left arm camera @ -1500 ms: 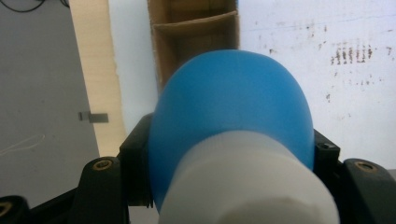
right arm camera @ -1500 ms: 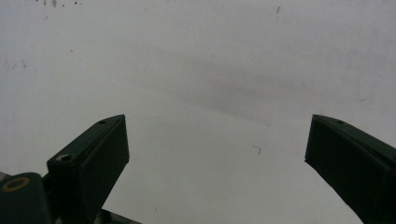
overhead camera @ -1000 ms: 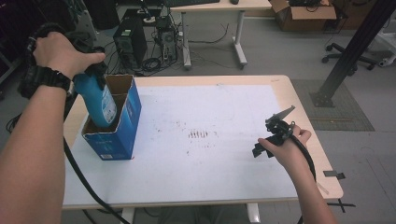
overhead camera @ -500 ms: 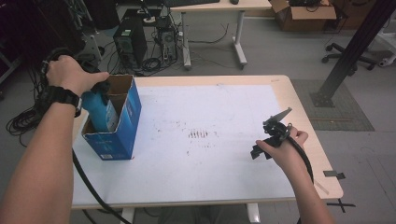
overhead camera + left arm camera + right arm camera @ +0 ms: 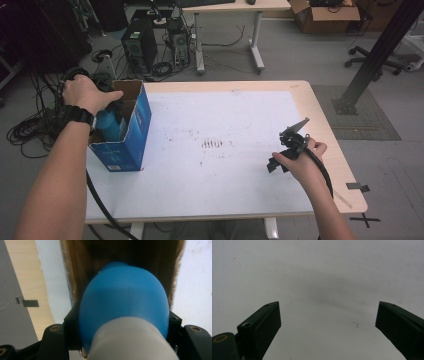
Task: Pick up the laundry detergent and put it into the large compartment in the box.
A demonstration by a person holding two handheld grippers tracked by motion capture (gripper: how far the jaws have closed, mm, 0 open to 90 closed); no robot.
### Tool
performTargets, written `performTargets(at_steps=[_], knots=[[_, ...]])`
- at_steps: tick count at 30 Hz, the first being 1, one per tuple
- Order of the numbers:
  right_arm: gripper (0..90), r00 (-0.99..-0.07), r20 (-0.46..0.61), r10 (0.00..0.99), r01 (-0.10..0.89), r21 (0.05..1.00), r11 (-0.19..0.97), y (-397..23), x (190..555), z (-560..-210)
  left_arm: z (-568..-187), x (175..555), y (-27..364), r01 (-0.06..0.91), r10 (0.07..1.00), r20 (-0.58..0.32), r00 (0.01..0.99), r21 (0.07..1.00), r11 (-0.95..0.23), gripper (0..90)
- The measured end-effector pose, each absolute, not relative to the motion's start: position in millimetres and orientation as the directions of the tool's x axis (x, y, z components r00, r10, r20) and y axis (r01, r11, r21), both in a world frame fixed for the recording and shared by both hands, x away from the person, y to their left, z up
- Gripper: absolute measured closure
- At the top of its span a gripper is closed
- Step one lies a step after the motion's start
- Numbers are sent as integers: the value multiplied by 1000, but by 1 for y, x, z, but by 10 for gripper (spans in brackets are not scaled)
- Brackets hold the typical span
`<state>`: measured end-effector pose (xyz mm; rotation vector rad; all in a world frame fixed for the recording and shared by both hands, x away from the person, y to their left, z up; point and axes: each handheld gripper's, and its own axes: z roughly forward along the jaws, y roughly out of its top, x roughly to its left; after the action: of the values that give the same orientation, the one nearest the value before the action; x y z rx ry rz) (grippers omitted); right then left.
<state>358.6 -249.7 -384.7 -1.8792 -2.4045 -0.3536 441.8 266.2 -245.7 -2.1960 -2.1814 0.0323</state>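
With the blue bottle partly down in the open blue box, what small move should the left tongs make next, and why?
Probably lower a little further before letting go. The left tongs are shut on the blue bottle, which sits partly inside the blue box with its top near the rim. The right tongs are open above the white tabletop.

The blue bottle [image 5: 111, 125] is a smooth, rounded plastic one with a white band [image 5: 130, 340] around the end nearest the camera in the left gripper view. It stands roughly upright, sunk most of the way into the open cardboard box [image 5: 131, 131]. That box is blue outside with plain brown card inside, its top flaps raised, and it stands upright at the left edge of the table's white top.
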Motion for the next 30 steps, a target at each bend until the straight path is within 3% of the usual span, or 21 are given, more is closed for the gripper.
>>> performTargets(at_steps=[30], knots=[[61, -262, 192, 946, 962, 127, 240, -244, 359, -393, -284, 444, 268, 996, 1000, 5, 19, -85, -18, 372]])
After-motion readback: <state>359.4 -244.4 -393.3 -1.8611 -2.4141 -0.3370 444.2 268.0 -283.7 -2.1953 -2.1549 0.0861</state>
